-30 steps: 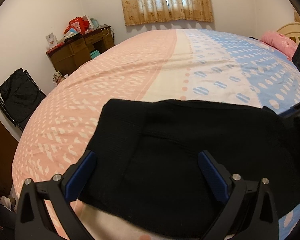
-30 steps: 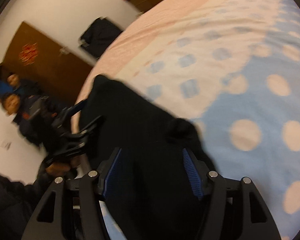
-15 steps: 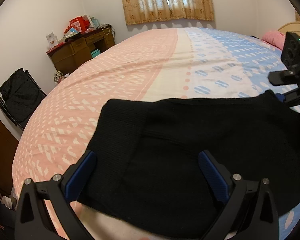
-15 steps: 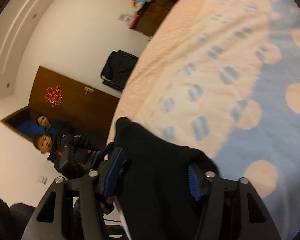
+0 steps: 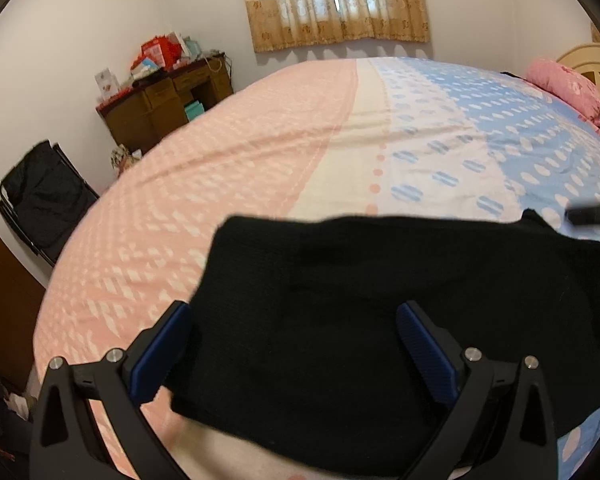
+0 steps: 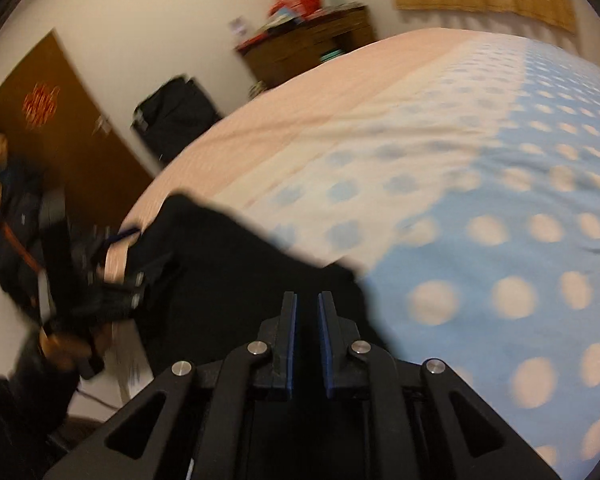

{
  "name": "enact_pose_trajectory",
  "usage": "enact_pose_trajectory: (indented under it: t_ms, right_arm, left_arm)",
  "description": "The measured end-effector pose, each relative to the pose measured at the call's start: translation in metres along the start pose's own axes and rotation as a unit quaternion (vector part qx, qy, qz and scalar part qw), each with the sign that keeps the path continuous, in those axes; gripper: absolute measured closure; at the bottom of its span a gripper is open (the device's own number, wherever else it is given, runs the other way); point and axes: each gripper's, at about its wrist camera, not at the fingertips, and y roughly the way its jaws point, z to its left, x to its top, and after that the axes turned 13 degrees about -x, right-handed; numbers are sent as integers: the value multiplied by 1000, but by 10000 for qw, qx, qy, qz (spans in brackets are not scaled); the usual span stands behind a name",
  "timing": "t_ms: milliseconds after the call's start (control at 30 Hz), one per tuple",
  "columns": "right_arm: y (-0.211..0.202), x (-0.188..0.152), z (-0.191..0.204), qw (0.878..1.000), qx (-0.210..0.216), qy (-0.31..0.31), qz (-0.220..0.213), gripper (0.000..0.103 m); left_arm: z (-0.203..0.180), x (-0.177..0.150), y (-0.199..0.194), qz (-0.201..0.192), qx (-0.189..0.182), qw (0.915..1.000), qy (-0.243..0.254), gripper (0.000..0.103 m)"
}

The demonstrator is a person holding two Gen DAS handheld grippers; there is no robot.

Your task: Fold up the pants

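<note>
Two claws work one black knitted pair of pants [image 5: 340, 300] lying on the patterned pink-and-blue bed [image 5: 284, 160]. Left claw [image 5: 292, 344] stands spread apart, the cloth lying between its fingers. Right claw [image 6: 307, 312] is nearly closed; whether it pinches cloth, I cannot tell. Long axis runs left-right across both claws. Probably mid-fold: next, carry one end over.

Soft daylight from curtained window [image 5: 336, 0] at 12 o'clock; mild shadows. Left wrist view sharp; right wrist view motion-blurred throughout. Fisheye bending and dark vignette at all edges.
</note>
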Motion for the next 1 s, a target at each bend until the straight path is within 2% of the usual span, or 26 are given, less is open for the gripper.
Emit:
enact_pose_trajectory:
  t_ms: [67,133,267,400,467,533,600,700,767,833,867,900,967,1000]
  right_arm:
    - [21,-2,3,9997,-172,13,164,91]
    - [31,3,-8,9996,-203,210,-41,95]
    - [31,18,-26,9964,-216,795,-188,97]
    - [-14,16,-29,9928,-566,879,-583,93]
    - [-40,6,-50,9897,-794,1011,-630,93]
    - [-71,-17,-68,9840,-1034,1273,-690,93]
    - [-111,-55,-92,9747,-1429,1552,-738,93]
    - [-160,-112,-121,9530,-2183,1983,-695,93]
    - [-176,-140,-135,9380,-2545,2249,-696,93]
    - [-197,-172,-151,9065,-3091,2748,-843,93]
    - [-205,-183,-157,8958,-3154,2996,-914,93]
    - [-214,-198,-166,8786,-3190,3402,-1024,93]
    - [-229,-224,-180,8476,-3208,4055,-1191,93]
    - [-231,-230,-181,8362,-3271,4227,-1230,93]
  left_arm:
    - [-2,4,1,37,98,9999,46,0]
    - [-3,7,3,58,115,9999,-21,0]
    - [-5,16,-4,23,-133,9997,-196,0]
    - [-26,25,-15,-178,-318,9993,44,0]
    - [-44,28,-12,-150,-479,9986,188,0]
    - [-58,28,-9,-107,-631,9976,273,0]
    - [-77,27,-4,-52,-845,9955,415,0]
    - [-101,25,3,61,-1135,9919,573,0]
    - [-116,24,9,142,-1292,9894,640,0]
    - [-131,25,17,251,-1662,9835,664,0]
    - [-143,28,18,306,-1938,9779,721,0]
    - [-155,33,17,309,-2211,9709,865,0]
    - [-184,43,9,204,-2608,9557,1349,0]
    - [-195,46,6,165,-2684,9507,1546,0]
